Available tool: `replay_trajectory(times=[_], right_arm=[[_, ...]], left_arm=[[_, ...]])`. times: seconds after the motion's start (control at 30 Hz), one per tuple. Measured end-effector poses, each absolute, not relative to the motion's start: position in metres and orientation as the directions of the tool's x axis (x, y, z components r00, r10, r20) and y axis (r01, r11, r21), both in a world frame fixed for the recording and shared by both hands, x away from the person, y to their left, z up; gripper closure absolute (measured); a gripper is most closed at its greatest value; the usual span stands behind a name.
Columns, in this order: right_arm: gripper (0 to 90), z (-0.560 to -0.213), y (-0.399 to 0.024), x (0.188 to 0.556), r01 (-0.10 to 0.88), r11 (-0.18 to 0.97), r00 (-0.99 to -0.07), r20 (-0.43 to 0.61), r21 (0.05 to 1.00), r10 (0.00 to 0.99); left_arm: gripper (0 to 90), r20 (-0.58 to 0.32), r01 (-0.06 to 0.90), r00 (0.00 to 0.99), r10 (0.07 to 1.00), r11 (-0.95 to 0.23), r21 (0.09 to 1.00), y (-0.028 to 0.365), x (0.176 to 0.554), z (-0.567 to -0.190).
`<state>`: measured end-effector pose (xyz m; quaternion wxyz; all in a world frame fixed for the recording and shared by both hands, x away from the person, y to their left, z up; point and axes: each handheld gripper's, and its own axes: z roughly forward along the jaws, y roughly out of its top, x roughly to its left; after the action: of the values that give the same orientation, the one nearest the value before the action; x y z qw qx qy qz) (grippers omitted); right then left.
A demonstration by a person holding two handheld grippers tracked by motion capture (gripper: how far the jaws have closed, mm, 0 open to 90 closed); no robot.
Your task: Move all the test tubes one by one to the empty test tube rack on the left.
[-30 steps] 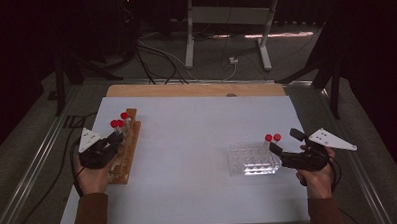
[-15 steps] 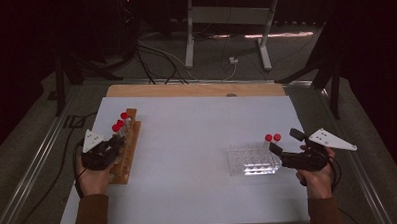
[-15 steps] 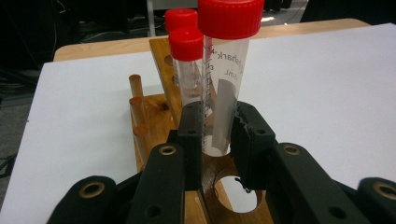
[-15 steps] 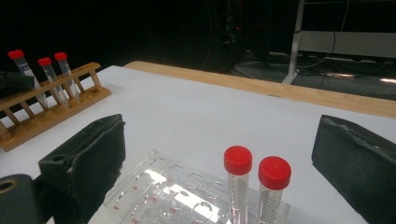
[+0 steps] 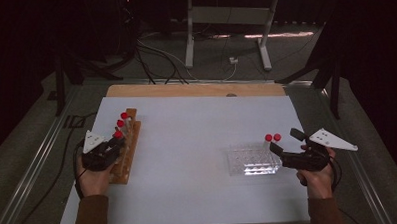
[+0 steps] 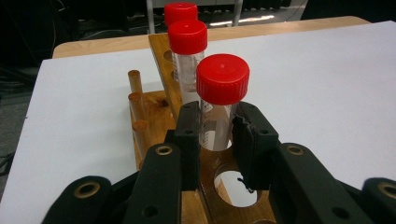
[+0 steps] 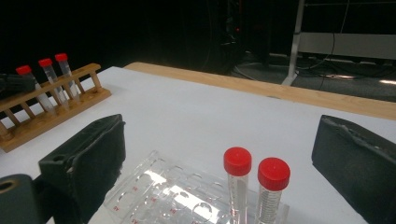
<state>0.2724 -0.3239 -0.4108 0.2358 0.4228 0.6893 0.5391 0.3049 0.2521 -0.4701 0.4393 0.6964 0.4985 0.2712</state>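
Upright in the brown wooden rack [image 6: 154, 112] at the desk's nine o'clock, a clear plastic tube with red screw cap [image 6: 219, 100] sits clamped by the left hand-held gripper [image 6: 215, 135], its jaws just easing; the right hand-held gripper [image 7: 219, 163] gapes empty.

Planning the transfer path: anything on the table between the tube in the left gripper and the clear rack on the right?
Nothing visible. The left gripper clamps the nearest red-capped tube in the wooden rack; bare white table lies between it and the clear rack. The right gripper stands open at that rack's two tubes.
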Motion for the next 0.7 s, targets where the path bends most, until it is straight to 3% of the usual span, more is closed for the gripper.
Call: replay_trajectory(times=[0.2, 0.7], right_arm=[[2.4, -0.411, -0.325, 0.272, 0.325, 0.058, -0.528, 0.131, 0.944, 0.839], [2.7, -0.412, -0.329, 0.273, 0.321, 0.05, -0.503, 0.126, 0.946, 0.855]], left_arm=[[66.1, -0.061, 0.455, 0.362, 0.93, -0.119, 0.883, 0.25, 0.303, -0.469], [23.9, -0.095, 0.413, 0.324, 0.941, -0.05, 0.91, 0.246, 0.287, -0.464]])
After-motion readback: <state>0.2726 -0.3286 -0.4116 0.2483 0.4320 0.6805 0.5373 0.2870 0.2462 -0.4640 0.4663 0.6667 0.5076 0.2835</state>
